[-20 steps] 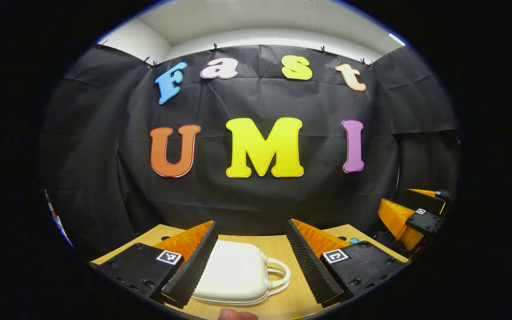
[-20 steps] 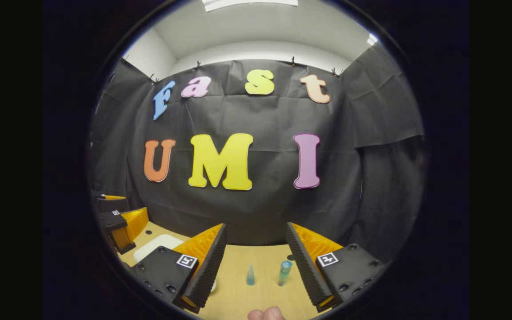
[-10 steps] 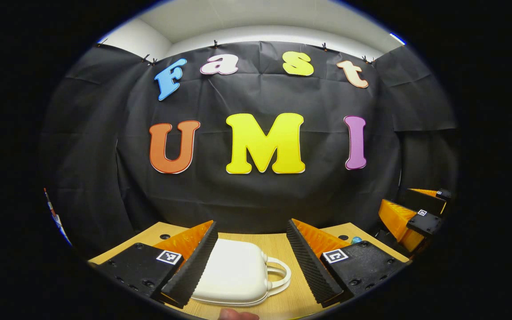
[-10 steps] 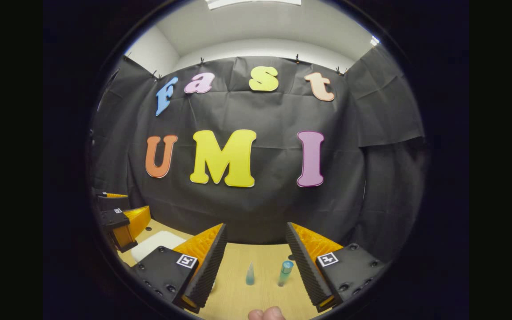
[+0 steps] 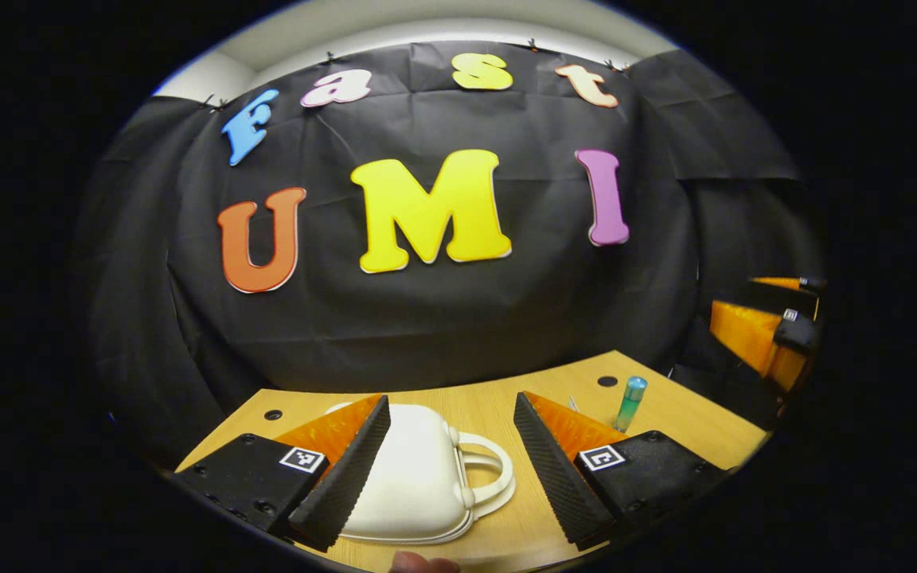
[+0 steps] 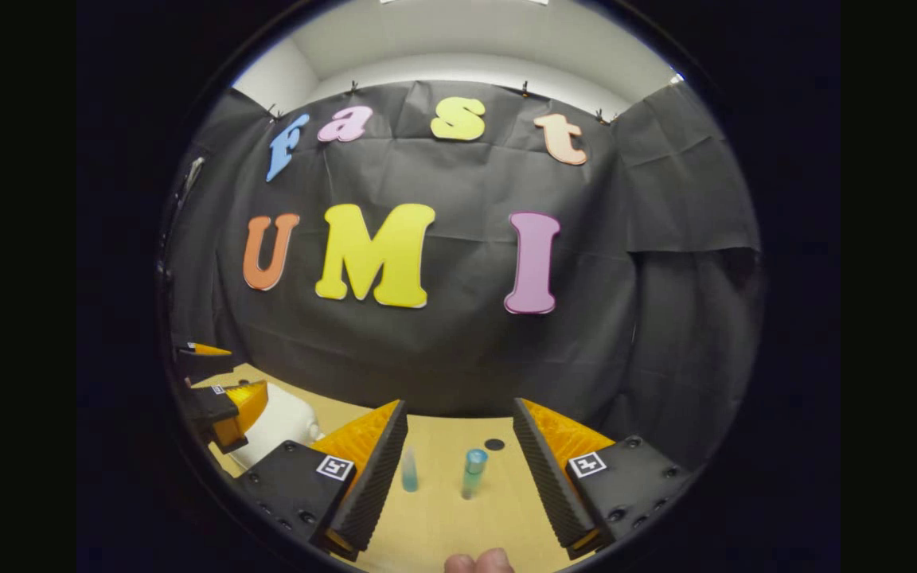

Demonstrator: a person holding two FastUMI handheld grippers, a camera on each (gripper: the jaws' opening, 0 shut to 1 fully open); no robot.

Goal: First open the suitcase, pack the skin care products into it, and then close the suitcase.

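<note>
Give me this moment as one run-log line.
stage: pre-open | suitcase: closed, on table | left gripper: open, over suitcase | right gripper: open | bottles: standing on table

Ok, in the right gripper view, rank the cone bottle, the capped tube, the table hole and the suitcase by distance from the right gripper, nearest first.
1. Cone bottle, by its left finger.
2. Capped tube, mid-gap, about as near; too close to call.
3. Table hole, behind the tube.
4. Suitcase, far left.

We look from low over the desk (image 5: pixel 506 414) in both views, each facing the far cloth wall. The left gripper view sits close above the white suitcase (image 5: pixel 415 477); the right gripper view sits to its right. Both share the suitcase (image 6: pixel 279 422), the capped tube (image 5: pixel 630 402) (image 6: pixel 473 471) and the desk (image 6: pixel 442 509).
</note>
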